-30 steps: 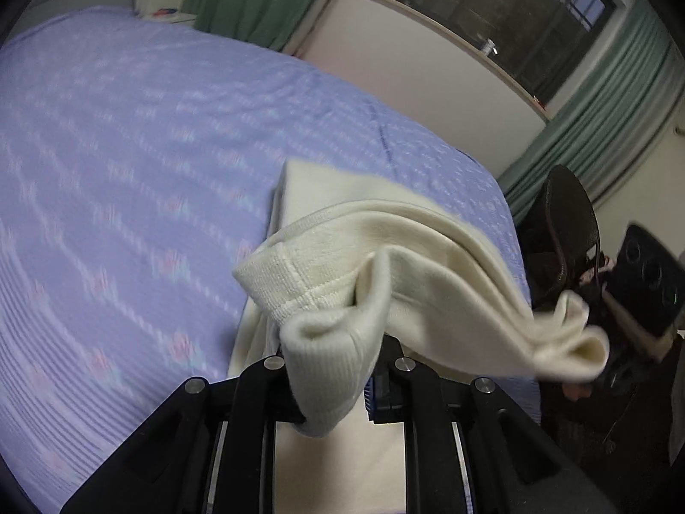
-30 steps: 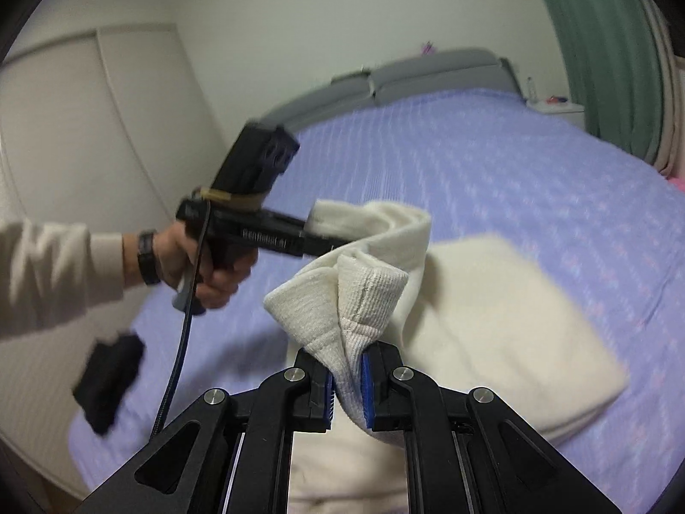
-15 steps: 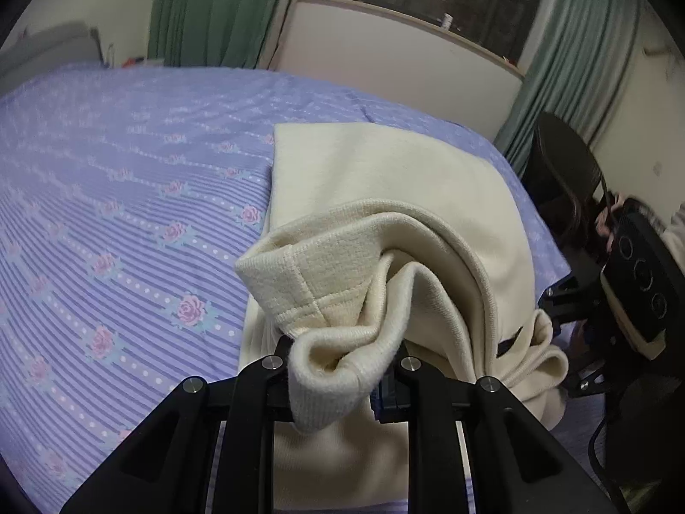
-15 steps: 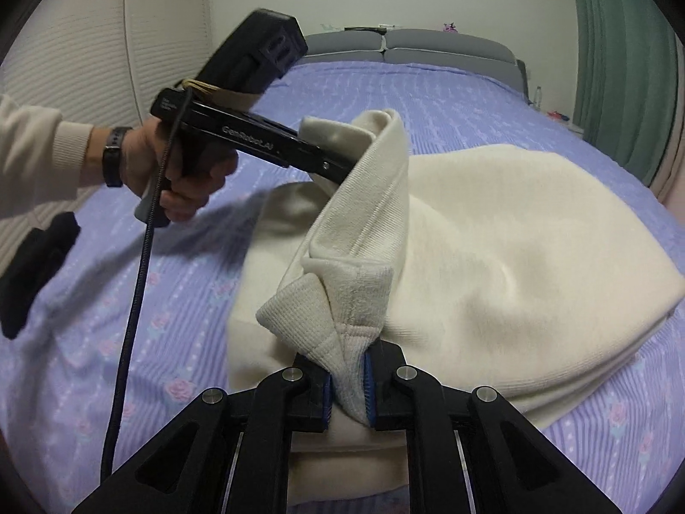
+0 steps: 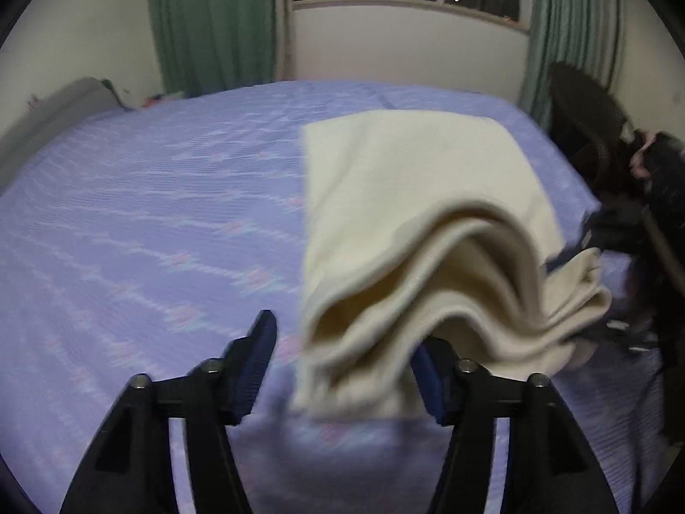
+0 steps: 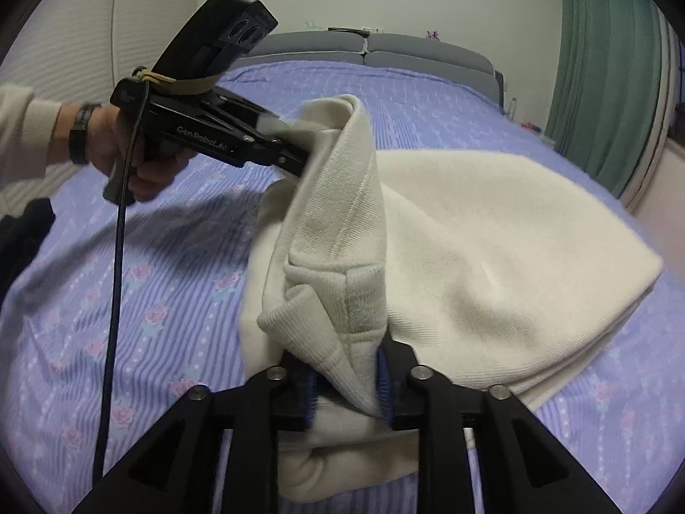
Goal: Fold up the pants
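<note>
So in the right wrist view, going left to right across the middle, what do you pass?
Sleeve → watch → hand → left tongs → raised pants edge → folded pants → green curtain.

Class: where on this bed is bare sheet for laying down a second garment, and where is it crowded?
Free: the broad stretch of sheet between the pants and the headboard. Crowded: the near edge, where the left gripper and right gripper meet the pants, and the corner with the dark garment.
</note>
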`<state>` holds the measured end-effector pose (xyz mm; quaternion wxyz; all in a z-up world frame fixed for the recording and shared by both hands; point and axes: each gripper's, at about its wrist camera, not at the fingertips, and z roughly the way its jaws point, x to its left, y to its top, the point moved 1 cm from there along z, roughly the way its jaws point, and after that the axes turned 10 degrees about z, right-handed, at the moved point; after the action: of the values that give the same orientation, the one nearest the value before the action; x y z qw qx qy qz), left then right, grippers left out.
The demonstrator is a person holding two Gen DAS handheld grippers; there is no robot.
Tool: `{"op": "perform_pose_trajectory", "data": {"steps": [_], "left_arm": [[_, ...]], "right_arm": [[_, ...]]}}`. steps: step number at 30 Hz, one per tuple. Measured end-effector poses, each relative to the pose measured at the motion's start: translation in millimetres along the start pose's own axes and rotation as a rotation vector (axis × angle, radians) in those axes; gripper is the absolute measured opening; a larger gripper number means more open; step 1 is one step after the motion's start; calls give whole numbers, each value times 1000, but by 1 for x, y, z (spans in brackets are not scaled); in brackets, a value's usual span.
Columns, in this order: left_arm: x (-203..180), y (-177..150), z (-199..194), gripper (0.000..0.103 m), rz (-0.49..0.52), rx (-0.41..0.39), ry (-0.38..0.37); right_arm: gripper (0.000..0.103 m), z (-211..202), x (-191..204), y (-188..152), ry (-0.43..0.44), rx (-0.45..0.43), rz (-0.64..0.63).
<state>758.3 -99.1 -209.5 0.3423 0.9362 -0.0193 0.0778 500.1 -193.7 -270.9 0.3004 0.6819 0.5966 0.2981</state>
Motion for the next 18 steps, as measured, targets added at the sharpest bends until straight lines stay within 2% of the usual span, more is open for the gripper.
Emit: {"op": "perform_pose_trajectory", "data": {"steps": [2,3,5,7,10,11,13,14,16,18], "left_arm": [[7,-6,-11,59,-37,14,16],[8,-6,-21,59,-42,10,45],[6,-2,-37,59,-55,0,49],[3,13,-55,59,-68,-35,62],[-3,53,-83,60,-75,-128,72],[-4,64,-86,60,-74,-151,70],[-4,91,-82,67,-89,-197,40],[-4,98,-76,68,-97,-198,27],[-8,110,-49,68,-112,-188,-17],[-12,109,-22,67,-124,-172,-49]], "right_arm": [[73,-8,2,3,28,-13,9],[74,-15,5,6,36,-29,11],[74,-24,12,13,56,-25,7],[73,-39,10,27,73,-58,36],[73,-64,-4,53,89,-120,104],[73,-71,-10,62,74,-144,122],[73,-75,-27,75,31,-178,162],[71,-73,-36,79,10,-179,184],[54,-57,-53,84,-13,-141,218],[28,-34,-66,83,-34,-80,247]]}}
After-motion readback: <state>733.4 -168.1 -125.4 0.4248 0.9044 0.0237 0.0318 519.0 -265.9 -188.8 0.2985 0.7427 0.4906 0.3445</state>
